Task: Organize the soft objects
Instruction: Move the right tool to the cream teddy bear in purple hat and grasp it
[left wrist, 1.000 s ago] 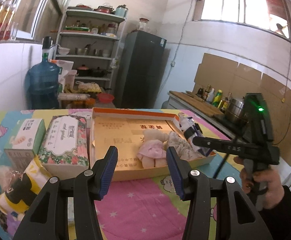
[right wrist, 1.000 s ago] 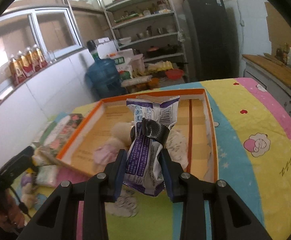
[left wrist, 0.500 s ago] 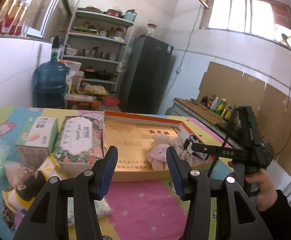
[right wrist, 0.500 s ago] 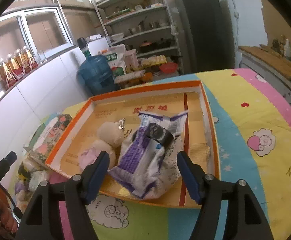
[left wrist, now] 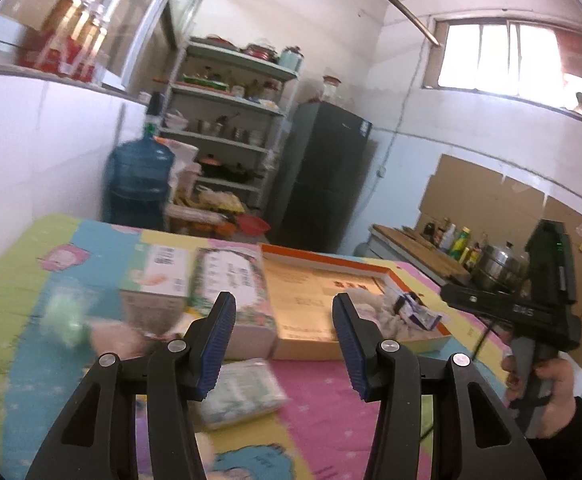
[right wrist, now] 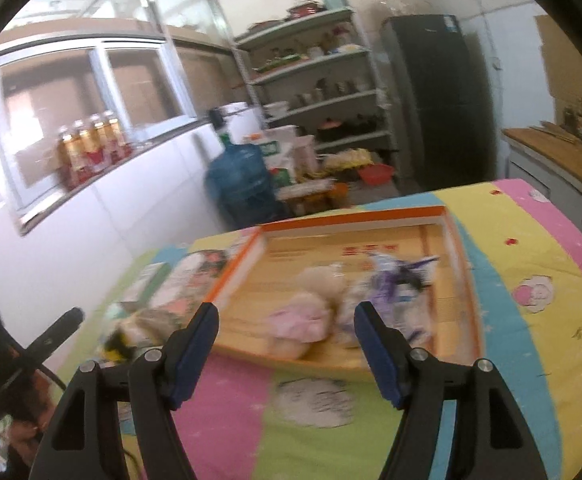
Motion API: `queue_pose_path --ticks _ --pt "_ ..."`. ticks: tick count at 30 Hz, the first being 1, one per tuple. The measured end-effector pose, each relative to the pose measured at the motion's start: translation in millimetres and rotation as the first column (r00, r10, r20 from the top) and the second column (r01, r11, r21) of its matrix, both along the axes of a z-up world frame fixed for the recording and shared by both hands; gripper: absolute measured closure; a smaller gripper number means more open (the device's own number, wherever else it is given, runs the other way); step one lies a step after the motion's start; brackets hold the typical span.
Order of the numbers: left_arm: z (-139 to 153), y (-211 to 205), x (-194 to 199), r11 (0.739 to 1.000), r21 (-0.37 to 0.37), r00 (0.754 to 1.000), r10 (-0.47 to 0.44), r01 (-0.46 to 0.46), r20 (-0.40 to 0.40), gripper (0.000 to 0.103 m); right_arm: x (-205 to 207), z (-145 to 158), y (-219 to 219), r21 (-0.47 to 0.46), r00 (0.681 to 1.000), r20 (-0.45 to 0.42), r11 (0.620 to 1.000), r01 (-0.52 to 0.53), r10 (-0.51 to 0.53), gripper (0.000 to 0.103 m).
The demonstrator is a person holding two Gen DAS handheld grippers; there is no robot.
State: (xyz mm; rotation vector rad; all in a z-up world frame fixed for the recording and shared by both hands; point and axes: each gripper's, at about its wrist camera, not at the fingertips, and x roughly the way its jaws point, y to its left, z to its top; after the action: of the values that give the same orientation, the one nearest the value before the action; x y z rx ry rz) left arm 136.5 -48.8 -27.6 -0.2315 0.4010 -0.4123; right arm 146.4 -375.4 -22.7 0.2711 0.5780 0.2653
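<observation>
Lying crumpled inside the orange-rimmed cardboard tray (right wrist: 465,268), the purple-and-white snack bag (right wrist: 395,288) rests toward the tray's right wall, touching a cream plush toy in a pink dress (right wrist: 311,304) that lies just to its left. Both are blurred, so finer print on the bag cannot be read. Just beside the tray's left wall stand a floral tissue box (left wrist: 239,292) and a white-and-green carton (left wrist: 159,276), and nearer than those lies a clear-wrapped pack of tissues (left wrist: 247,396) with a yellow-and-black soft toy (right wrist: 123,340) close by, all on the counter (right wrist: 531,344) with its bright cartoon-printed cover. Beyond the tray's far edge are a blue water jug (right wrist: 243,184), a metal shelf rack (right wrist: 323,92) and a dark fridge (right wrist: 439,96). The right claw (right wrist: 287,348) hangs over the counter before the tray's near edge, its blue pads spread wide with nothing between them, the bag free of it. The left claw (left wrist: 283,344) is also spread and empty, aimed past the tissue box toward the tray. In the left wrist view a hand (left wrist: 547,396) in a dark sleeve grips the right tool's handle.
</observation>
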Motion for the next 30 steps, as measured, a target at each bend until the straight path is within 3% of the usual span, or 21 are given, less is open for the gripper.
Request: queue_pose_path --ticks 8,17,30 --pt "-1.9 51.3 -28.2 0.995 0.02 0.995 0.098 -0.098 0.032 0.051 -18.8 -3.8 68.4 0.018 0.987 -0.001 0.986 -0.163 0.163 0.033" --pt "-15.5 93.9 -60.8 0.985 0.055 0.984 0.162 -0.166 0.068 0.051 -34.7 -21.0 147.1 0.036 0.947 -0.038 0.948 -0.317 0.319 0.033" --pt "-38.6 155.8 -76.9 0.968 -0.029 0.968 0.249 -0.249 0.018 0.051 -26.4 -65.9 233.7 0.011 0.863 -0.18 0.878 -0.479 0.473 0.033"
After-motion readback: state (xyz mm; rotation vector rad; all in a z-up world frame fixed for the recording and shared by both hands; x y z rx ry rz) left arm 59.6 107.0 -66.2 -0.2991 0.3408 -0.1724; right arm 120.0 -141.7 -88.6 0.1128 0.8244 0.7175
